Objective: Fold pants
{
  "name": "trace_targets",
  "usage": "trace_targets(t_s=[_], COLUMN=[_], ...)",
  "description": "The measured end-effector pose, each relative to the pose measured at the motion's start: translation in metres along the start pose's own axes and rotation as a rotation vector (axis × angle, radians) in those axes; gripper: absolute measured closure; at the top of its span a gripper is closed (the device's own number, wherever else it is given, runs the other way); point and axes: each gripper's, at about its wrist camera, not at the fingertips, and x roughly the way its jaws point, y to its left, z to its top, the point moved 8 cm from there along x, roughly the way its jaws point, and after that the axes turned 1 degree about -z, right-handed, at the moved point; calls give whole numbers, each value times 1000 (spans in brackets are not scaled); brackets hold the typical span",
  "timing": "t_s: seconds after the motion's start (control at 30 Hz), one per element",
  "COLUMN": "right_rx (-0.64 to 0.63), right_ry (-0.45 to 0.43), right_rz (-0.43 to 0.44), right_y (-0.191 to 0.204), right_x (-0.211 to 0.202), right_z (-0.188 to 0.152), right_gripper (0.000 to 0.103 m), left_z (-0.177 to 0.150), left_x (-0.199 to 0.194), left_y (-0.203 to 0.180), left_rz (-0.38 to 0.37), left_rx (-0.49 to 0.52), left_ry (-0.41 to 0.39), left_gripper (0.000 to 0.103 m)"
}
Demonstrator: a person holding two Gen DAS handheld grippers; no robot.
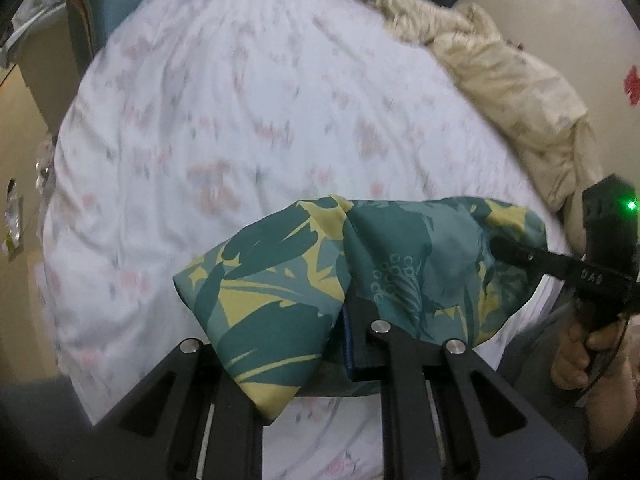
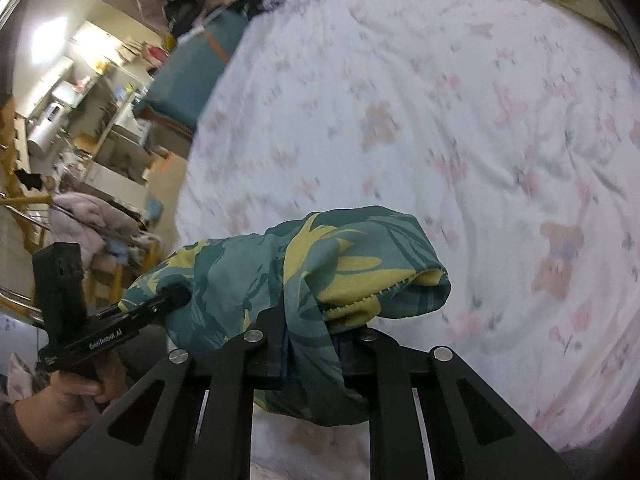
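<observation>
pants (image 1: 320,280): thin, soft, light, likely slippery | left gripper (image 1: 344,320) pinches the cloth | right gripper (image 2: 308,344) pinches the cloth | hold at edges, above bed (image 1: 240,100)

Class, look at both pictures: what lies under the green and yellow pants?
Under the pants lies the white floral bedsheet, visible all around them. Both the left gripper and right gripper pinch the cloth. The sheet directly beneath is covered.
</observation>
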Motion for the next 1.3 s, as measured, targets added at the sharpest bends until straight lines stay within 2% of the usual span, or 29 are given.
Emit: trace_targets(t_s=[0.07, 0.2, 0.4, 0.6, 0.7, 0.73, 0.83, 0.9, 0.97, 1.03, 1.07, 1.1, 1.13, 1.17, 1.2, 1.27, 1.3], right_rx=[-22, -90, -183, -269, -317, -332, -381, -429, -430, -435, -461, -482, -487, -474, -443, -378, -328], right_ry=[-39, -57, -126, -189, -208, -211, -238, -255, -262, -221, -219, -227, -227, -223, -215, -199, -201], right_rz=[20, -3, -46, -127, -184, -201, -247, -301, -368, -456, -494, -525, -571, -610, -679, -730, -717], right_y=[8, 16, 19, 17, 10, 8, 3, 1, -5, -19, -23, -27, -36, -45, -63, -88, -99], right_x=[-3, 10, 42, 104, 150, 162, 199, 223, 249, 275, 282, 286, 288, 287, 282, 267, 257], right_z=[18, 65, 174, 304, 369, 381, 414, 427, 436, 438, 437, 438, 437, 437, 439, 440, 440], right_gripper=[88, 88, 89, 89, 89, 88, 89, 89, 89, 88, 88, 84, 78, 58, 49, 50, 50], left_z=[19, 67, 171, 300, 354, 376, 412, 426, 431, 427, 426, 425, 425, 425, 425, 423, 420], left_x=[-2, 2, 24, 73, 106, 122, 151, 175, 201, 227, 233, 236, 240, 240, 239, 231, 227], left_y=[1, 7, 21, 52, 70, 78, 100, 115, 123, 130, 131, 132, 139, 149, 159, 184, 196], left_rz=[-3, 10, 59, 116, 177, 211, 276, 320, 361, 395, 409, 437, 500, 549, 572, 627, 652], left_rx=[5, 40, 109, 120, 155, 178, 190, 196, 215, 224, 239, 253, 260, 245, 221, 149, 112], left_ry=[-23, -56, -154, -265, -304, -308, -332, -339, -304, -268, -271, -277, -278, -267, -260, -250, -233], left_gripper=[91, 91, 91, 91, 91, 91, 91, 91, 90, 90, 84, 81, 71, 60, 57, 56, 56])
